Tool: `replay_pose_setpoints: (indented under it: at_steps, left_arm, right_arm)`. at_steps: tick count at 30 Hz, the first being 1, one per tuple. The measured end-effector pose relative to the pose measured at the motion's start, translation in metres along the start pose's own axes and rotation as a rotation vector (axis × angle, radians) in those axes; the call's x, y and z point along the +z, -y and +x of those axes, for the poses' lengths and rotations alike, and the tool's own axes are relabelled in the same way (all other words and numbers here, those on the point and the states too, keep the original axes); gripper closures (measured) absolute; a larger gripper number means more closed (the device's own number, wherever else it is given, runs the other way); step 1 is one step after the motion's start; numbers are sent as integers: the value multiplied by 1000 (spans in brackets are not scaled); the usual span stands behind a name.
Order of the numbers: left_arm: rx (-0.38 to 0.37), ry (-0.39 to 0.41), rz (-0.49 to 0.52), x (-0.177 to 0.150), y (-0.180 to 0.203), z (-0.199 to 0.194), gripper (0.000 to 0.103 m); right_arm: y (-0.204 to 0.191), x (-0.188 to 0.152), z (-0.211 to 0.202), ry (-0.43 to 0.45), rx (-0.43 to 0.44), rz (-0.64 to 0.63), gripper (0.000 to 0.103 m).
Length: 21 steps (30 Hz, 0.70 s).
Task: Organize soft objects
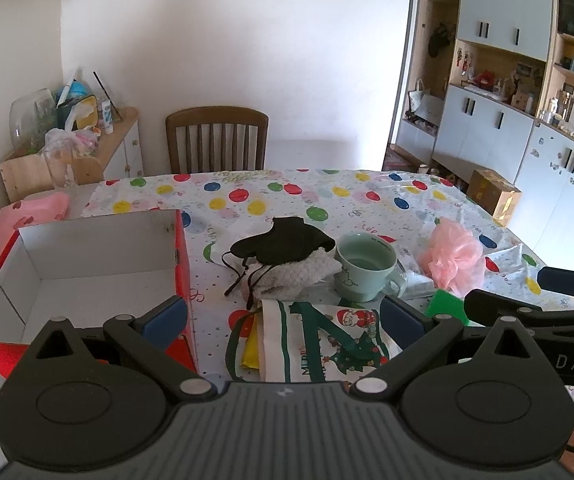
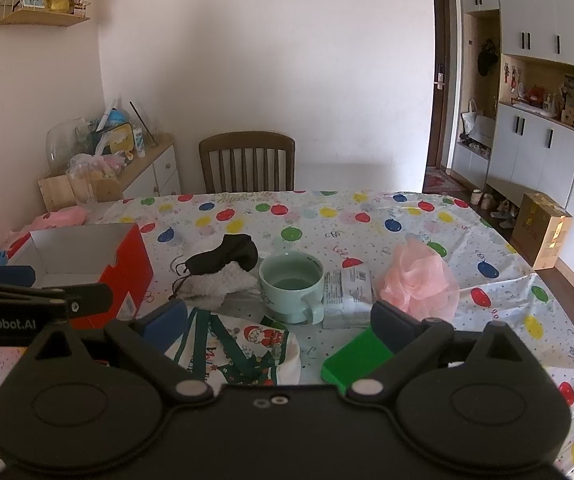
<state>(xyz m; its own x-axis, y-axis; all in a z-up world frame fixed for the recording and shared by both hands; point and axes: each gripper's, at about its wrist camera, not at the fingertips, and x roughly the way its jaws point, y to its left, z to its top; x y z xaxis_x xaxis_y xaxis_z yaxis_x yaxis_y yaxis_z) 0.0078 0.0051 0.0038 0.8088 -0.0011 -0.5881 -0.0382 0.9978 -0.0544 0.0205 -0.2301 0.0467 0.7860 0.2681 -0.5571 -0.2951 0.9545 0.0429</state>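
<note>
Fingers of the left gripper point(image 1: 283, 314) and the right gripper point(image 2: 283, 320) were held wide apart, empty, above a balloon-print tablecloth point(image 2: 367, 216). A Christmas-print cloth bag point(image 1: 327, 340) was seen nearest, beside a green sponge point(image 2: 357, 360) (partly hidden). A black-and-white fleece hat point(image 1: 287, 252) and a pink mesh pouf point(image 2: 419, 280) were seen flanking a mug point(image 2: 291, 284). An open red box point(image 1: 87, 268) was seen at left.

Left of my mug point(image 1: 365, 266) a black mask point(image 1: 283, 242) lies on a white fleece point(image 1: 303, 270), a pink pouf point(image 1: 455, 256) right, a Christmas cloth point(image 1: 323, 340) in front.
</note>
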Motion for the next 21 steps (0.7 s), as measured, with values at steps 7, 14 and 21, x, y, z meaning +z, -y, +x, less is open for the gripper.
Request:
replay_pose_setpoints:
  at_steps: [7, 14, 21]
  left_arm:
    - [-3, 0, 1, 0, 0, 1, 0]
    - [-4, -3, -2, 0, 0, 1, 0]
    - [-25, -15, -14, 0, 1, 6, 0]
  right_arm:
    - [-3, -1, -2, 4, -5, 1, 5]
    - [-4, -1, -2, 4, -4, 5, 6]
    - [-3, -1, -1, 3, -5, 7, 7]
